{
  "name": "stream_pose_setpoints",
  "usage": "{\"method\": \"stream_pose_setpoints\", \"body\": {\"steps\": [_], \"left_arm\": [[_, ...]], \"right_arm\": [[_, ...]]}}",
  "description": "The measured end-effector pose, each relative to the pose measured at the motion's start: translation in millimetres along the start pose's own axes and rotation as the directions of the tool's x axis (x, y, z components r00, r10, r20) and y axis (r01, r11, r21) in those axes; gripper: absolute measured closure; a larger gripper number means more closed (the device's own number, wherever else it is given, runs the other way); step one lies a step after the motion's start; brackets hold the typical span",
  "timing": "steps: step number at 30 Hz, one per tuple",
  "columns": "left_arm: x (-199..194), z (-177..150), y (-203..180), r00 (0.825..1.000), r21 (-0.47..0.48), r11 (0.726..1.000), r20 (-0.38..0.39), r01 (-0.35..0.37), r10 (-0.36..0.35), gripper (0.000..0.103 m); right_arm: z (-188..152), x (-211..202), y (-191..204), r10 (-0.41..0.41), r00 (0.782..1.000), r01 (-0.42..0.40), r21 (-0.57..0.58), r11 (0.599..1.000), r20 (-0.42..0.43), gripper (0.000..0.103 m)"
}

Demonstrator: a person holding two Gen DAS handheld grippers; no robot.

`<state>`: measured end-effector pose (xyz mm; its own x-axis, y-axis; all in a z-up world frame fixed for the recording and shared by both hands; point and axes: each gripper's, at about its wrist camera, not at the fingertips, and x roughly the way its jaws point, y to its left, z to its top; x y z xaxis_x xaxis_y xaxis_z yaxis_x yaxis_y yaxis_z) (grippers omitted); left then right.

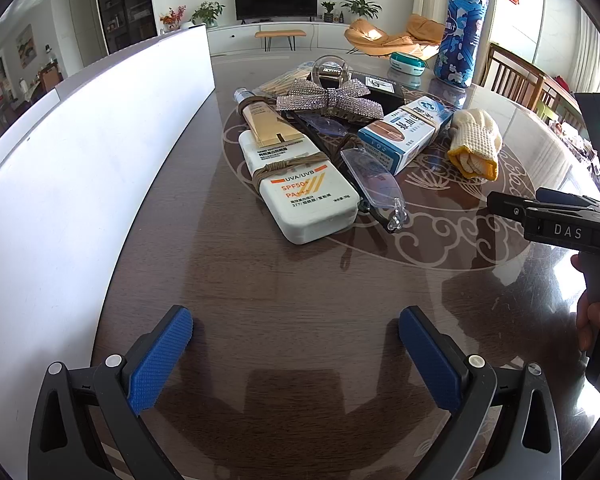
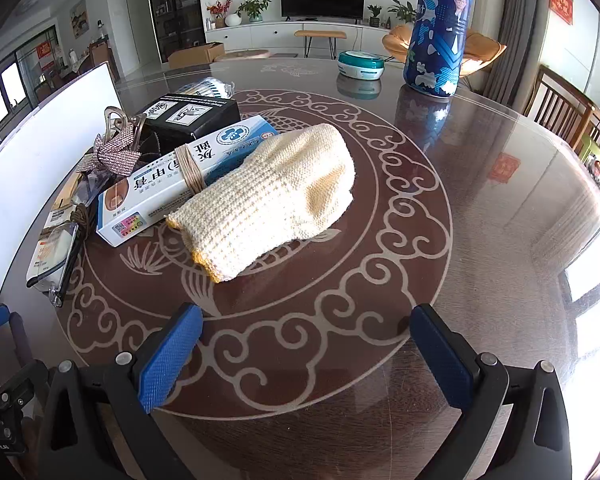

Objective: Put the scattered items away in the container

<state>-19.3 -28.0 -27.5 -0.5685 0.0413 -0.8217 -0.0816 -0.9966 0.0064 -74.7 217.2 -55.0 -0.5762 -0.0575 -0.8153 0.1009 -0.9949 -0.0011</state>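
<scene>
A pile of items lies on the dark table (image 1: 292, 300): a white sunscreen bottle (image 1: 304, 192), a gold tube (image 1: 268, 120), a rhinestone bow clip (image 1: 328, 98), clear glasses (image 1: 370, 172), a blue-white medicine box (image 1: 404, 132) and a cream knitted glove (image 1: 476, 144). The white container wall (image 1: 80, 152) stands at the left. My left gripper (image 1: 296, 348) is open and holds nothing, short of the sunscreen bottle. My right gripper (image 2: 306, 344) is open just in front of the glove (image 2: 268, 200), which leans on the medicine box (image 2: 172, 184). A black box (image 2: 192, 114) sits behind.
A tall blue patterned can (image 2: 440, 28) and a teal round tin (image 2: 360, 65) stand at the far side of the table. Wooden chairs (image 2: 560, 100) line the right edge. The other gripper's black body and a hand (image 1: 596, 320) show at the right in the left wrist view.
</scene>
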Motion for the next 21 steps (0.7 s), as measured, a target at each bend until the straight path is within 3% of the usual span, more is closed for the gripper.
{"method": "stream_pose_setpoints", "body": {"steps": [5, 8, 11, 15, 17, 21], "left_arm": [[0.0, 0.0, -0.1, 1.000, 0.000, 1.000, 0.000, 0.000, 0.000, 0.000], [0.1, -0.1, -0.1, 1.000, 0.000, 1.000, 0.000, 0.000, 0.000, 0.000], [0.2, -0.1, -0.2, 1.000, 0.000, 1.000, 0.000, 0.000, 0.000, 0.000], [0.4, 0.0, -0.2, 1.000, 0.000, 1.000, 0.000, 0.000, 0.000, 0.000], [0.5, 0.1, -0.2, 1.000, 0.000, 1.000, 0.000, 0.000, 0.000, 0.000], [0.7, 0.1, -0.2, 1.000, 0.000, 1.000, 0.001, 0.000, 0.000, 0.000]], "right_arm": [[-3.6, -3.4, 3.7, 0.021, 1.000, -0.021, -0.011, 1.000, 0.000, 0.000], [-9.4, -11.8, 6.6, 0.133, 0.991, -0.133, 0.007, 0.991, 0.026, 0.000], [-5.5, -15.2, 9.3, 0.294, 0.955, -0.297, 0.105, 0.949, 0.038, 0.000], [16.4, -1.6, 36.0, 0.455, 0.891, -0.449, 0.166, 0.878, 0.002, 0.000], [26.4, 5.3, 54.7, 0.497, 0.868, -0.489, 0.143, 0.860, -0.021, 0.000], [39.6, 13.9, 87.5, 0.515, 0.854, -0.513, 0.049, 0.857, -0.072, 0.000]]}}
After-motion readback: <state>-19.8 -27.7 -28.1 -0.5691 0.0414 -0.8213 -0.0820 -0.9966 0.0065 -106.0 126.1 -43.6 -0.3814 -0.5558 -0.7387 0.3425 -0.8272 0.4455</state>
